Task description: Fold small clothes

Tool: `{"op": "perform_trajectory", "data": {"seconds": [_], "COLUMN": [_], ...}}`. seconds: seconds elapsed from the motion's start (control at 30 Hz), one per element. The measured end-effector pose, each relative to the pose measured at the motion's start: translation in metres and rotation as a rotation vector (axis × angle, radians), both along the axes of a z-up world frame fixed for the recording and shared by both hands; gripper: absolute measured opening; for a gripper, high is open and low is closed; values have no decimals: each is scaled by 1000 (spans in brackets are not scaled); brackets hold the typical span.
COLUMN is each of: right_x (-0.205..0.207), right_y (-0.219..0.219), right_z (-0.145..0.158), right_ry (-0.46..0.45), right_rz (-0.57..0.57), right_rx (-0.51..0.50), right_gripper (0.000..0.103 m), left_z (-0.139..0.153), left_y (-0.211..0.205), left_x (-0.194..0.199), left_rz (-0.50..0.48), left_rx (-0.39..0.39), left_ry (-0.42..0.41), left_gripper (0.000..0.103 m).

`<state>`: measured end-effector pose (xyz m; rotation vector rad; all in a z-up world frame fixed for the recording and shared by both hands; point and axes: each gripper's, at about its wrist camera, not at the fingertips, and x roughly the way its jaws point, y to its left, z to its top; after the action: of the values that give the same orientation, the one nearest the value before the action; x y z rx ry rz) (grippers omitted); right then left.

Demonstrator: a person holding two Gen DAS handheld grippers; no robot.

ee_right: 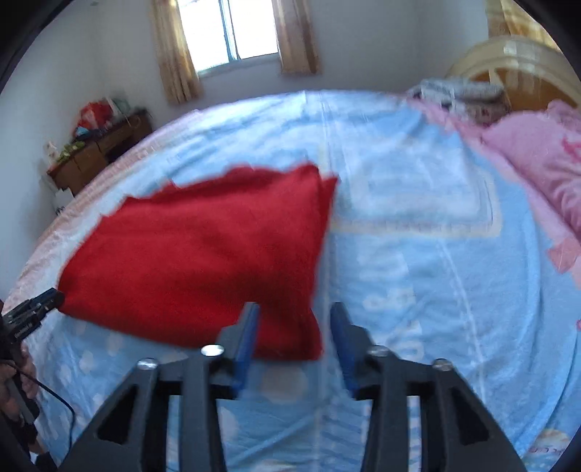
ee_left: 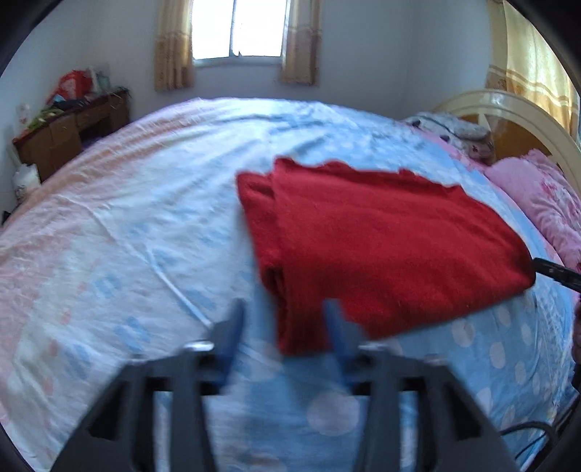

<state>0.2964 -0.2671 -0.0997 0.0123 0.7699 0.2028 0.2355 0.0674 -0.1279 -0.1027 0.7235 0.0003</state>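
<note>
Daylight from window (ee_left: 238,27), blown out w/ glare. Both views motion-blurred, esp. tongs (ee_left: 283,334) & bedsheet (ee_right: 417,236). Heavy fisheye bend + black vignette at edges. Shadows soft.

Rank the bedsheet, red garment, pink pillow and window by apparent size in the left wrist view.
1. bedsheet
2. red garment
3. and 4. pink pillow and window: both look similar and both are cropped, so unranked.

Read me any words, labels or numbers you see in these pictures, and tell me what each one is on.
None can be read.
Left hand-held gripper: a white print on its black body, too blurred to read.
Bedsheet: pale letter-like shapes, too blurred to read.
Pink pillow: a darker pink mark, unreadable.
Red cloth: no text.
</note>
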Motion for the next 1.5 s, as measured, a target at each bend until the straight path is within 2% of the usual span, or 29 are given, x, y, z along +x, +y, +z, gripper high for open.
{"op": "perform_trajectory", "data": {"seconds": [0.03, 0.1, 0.2, 0.27, 0.4, 0.5, 0.57, 0.67, 0.8, 0.93, 1.1, 1.17, 1.33, 1.5], "right_x": [-1, 1, 13, 26, 43, 37, 31, 23, 21, 6, -20, -33, -54, -62], "right_y": [6, 25, 46, 57, 66, 70, 77, 83, 85, 103, 155, 185, 239, 268], "right_z": [6, 15, 13, 4, -24, -39, -46, -47, -38, -25, -9, -8, -23, -39], "right_ry": [-22, -55, -50, -25, 50, 41, 40, 11, 31, -29, -137, -183, -249, -253], "right_rz": [9, 43, 102, 100, 76, 68, 77, 83, 79, 123, 281, 366, 482, 543], "right_rx": [-11, -34, 2, 20, 16, -21, -87, -149, -139, -157, -209, -256, -395, -433], "right_gripper": [44, 44, 44, 44, 44, 44, 48, 49, 49, 50, 56, 59, 59, 59], "left_z": [2, 3, -5, -12, -16, -20, -21, -20, -17, -9, 3, 4, -1, -5], "left_y": [0, 0, -1, -1, -3, 0, 1, 2, 8, 29, 66, 82, 109, 112], "left_x": [1, 9, 22, 28, 25, 23, 22, 21, 12, -1, -6, -3, 8, 20], "left_rz": [11, 21, 40, 45, 44, 41, 41, 34, 13, 28, 78, 98, 120, 58], "left_rx": [9, 28, 48, 57, 71, 49, 35, 22, 32, 14, 8, -24, -119, -215], "left_ry": [-13, -11, 23, 58, 60, 67, 65, 64, 62, 44, 14, 15, 30, 37], "left_gripper": [68, 68, 68, 68, 72, 76, 77, 78, 87, 88, 93, 93, 93, 93]}}
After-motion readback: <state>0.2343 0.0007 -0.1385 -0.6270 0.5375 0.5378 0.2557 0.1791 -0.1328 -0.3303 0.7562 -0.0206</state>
